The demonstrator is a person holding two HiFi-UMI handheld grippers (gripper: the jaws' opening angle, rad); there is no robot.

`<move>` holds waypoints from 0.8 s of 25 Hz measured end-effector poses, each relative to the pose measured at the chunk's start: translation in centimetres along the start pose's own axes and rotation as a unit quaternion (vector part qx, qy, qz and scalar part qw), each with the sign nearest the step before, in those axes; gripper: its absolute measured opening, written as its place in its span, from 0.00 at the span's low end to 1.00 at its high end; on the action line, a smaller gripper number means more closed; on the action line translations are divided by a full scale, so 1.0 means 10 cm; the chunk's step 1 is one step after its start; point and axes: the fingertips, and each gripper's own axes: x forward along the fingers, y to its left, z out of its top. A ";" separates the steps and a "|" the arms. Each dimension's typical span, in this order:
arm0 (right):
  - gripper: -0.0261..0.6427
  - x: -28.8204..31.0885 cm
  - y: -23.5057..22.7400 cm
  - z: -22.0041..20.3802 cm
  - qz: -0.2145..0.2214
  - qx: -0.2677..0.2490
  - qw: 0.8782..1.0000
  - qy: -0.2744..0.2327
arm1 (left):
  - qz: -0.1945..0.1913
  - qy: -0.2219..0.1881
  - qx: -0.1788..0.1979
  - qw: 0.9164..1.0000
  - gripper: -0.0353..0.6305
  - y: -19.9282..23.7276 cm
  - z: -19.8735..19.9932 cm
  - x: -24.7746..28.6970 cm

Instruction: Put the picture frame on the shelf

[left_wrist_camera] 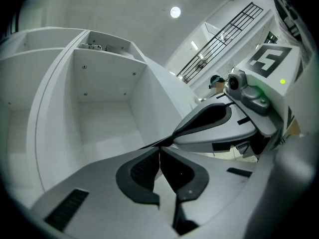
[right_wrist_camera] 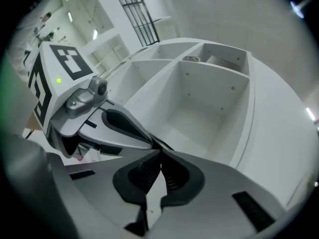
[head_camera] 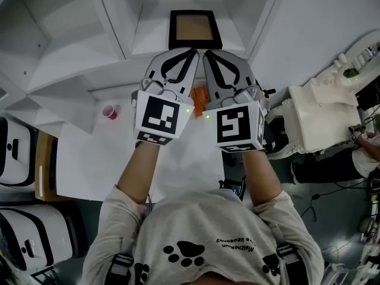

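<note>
The picture frame [head_camera: 195, 29], black-rimmed with a brown inside, sits in the white shelf [head_camera: 113, 46] straight ahead. My left gripper [head_camera: 196, 51] and right gripper [head_camera: 205, 53] point at its near edge side by side, tips almost touching each other. In the left gripper view the jaws [left_wrist_camera: 159, 149] are shut pad to pad, with nothing seen between them. The right gripper view shows the same [right_wrist_camera: 160, 156]. A thin dark strip [left_wrist_camera: 149, 145], apparently the frame's edge, runs across just beyond both tips. Beyond it lies an empty white compartment [right_wrist_camera: 199, 113].
A small red cup [head_camera: 109, 111] stands on the white surface to the left, and something orange [head_camera: 199, 97] lies under the grippers. White machinery [head_camera: 323, 117] fills the right. Shelf dividers [left_wrist_camera: 50, 108] close in on both sides.
</note>
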 end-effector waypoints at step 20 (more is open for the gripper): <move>0.09 -0.39 0.09 -0.05 -0.006 0.211 0.976 -0.054 | 0.023 -0.008 -0.066 0.998 0.09 -0.28 0.03 -0.42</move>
